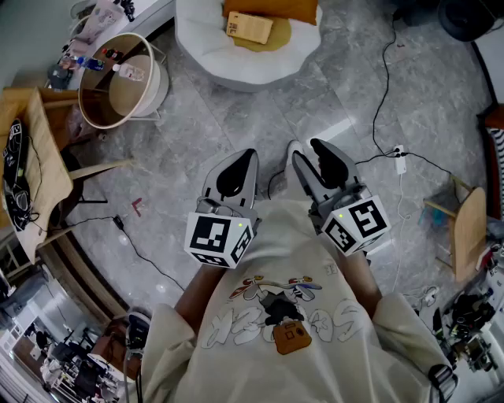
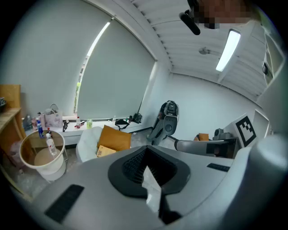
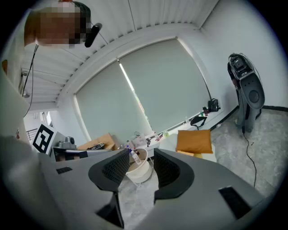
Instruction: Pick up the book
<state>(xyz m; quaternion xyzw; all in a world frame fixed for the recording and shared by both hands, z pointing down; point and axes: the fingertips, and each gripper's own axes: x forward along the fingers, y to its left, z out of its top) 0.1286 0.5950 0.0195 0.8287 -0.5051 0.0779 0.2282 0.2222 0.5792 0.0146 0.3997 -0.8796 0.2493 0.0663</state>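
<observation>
The book (image 1: 249, 27), tan and flat, lies on a white cushioned seat (image 1: 236, 67) at the far side of the floor, next to an orange cushion (image 1: 272, 9). In the left gripper view the book (image 2: 105, 151) rests in front of that cushion. Both grippers hang close to the person's body, well short of the seat. My left gripper (image 1: 235, 173) has its pads together with nothing between them. My right gripper (image 1: 313, 163) stands open with a clear gap between its fingers and holds nothing. Through that gap the right gripper view shows a round basket (image 3: 137, 170).
A round white basket (image 1: 122, 79) with a bottle in it stands left of the seat. A wooden table (image 1: 31, 157) is at the left and a wooden stool (image 1: 468, 228) at the right. Cables and a power strip (image 1: 400, 160) lie on the grey floor.
</observation>
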